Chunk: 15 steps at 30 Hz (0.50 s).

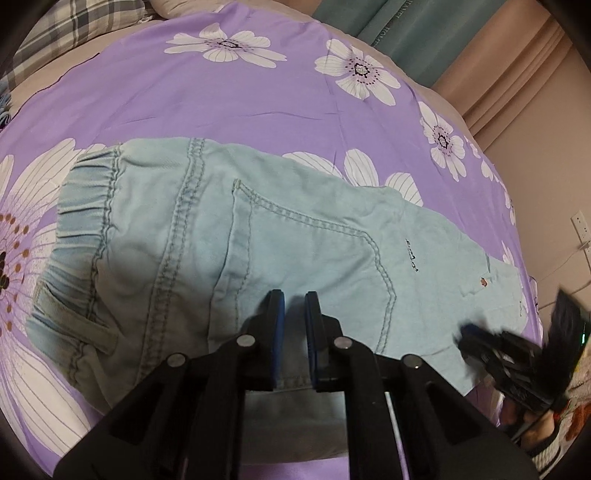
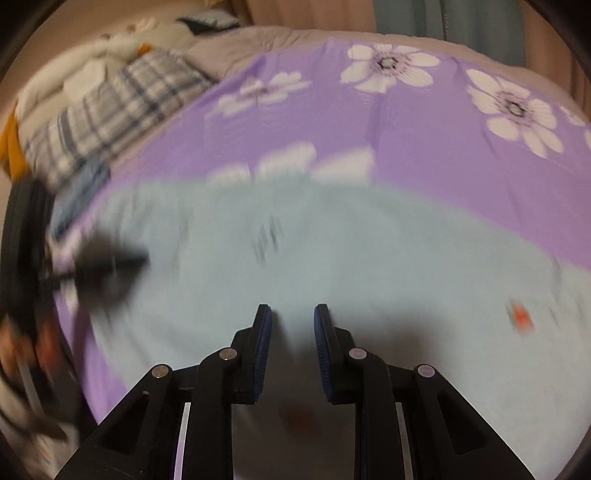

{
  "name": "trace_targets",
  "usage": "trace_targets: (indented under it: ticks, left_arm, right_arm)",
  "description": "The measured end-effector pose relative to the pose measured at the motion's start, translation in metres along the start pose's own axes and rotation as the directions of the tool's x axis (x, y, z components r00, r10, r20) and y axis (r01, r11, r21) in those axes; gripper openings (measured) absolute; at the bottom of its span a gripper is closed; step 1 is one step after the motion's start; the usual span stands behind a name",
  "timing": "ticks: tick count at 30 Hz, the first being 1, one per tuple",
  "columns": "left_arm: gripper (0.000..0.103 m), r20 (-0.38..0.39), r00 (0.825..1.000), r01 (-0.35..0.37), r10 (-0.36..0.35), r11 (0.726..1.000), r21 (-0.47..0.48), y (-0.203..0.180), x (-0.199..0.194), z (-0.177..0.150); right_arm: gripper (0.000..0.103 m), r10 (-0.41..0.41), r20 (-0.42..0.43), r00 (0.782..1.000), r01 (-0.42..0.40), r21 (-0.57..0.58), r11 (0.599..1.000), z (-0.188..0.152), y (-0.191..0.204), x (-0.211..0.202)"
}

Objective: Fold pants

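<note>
Light blue denim pants [image 1: 258, 240] lie flat on a purple floral bedsheet [image 1: 221, 103], elastic waistband to the left, back pocket up, legs running right. My left gripper [image 1: 294, 301] hovers over the pants near the pocket's lower edge, jaws a small gap apart with nothing between them. My right gripper [image 1: 480, 339] shows blurred at the pants' right part. In the right wrist view, which is motion-blurred, the right gripper [image 2: 292, 314] is open and empty above the pants [image 2: 332, 258]. The left gripper [image 2: 110, 266] shows as a dark blur at the left.
A plaid pillow [image 2: 110, 110] and soft toys [image 2: 129, 40] lie at the head of the bed. Teal curtains [image 1: 424, 33] and a beige wall with a socket [image 1: 580, 225] stand beyond the bed's far and right edges.
</note>
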<state>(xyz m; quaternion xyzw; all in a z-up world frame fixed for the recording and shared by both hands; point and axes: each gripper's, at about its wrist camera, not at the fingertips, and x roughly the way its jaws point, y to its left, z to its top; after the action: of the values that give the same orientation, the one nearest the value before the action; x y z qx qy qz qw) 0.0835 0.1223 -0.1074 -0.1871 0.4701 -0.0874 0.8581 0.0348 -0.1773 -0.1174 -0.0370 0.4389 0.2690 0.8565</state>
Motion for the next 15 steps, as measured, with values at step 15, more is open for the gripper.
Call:
trace_targets:
  ticks: [15]
  left_arm:
    - [0.012, -0.015, 0.985, -0.170, 0.170, 0.985, 0.007, -0.021, 0.002, 0.003]
  right_arm:
    - [0.023, -0.239, 0.225, 0.944, -0.016, 0.760, 0.650, -0.112, -0.265, -0.130]
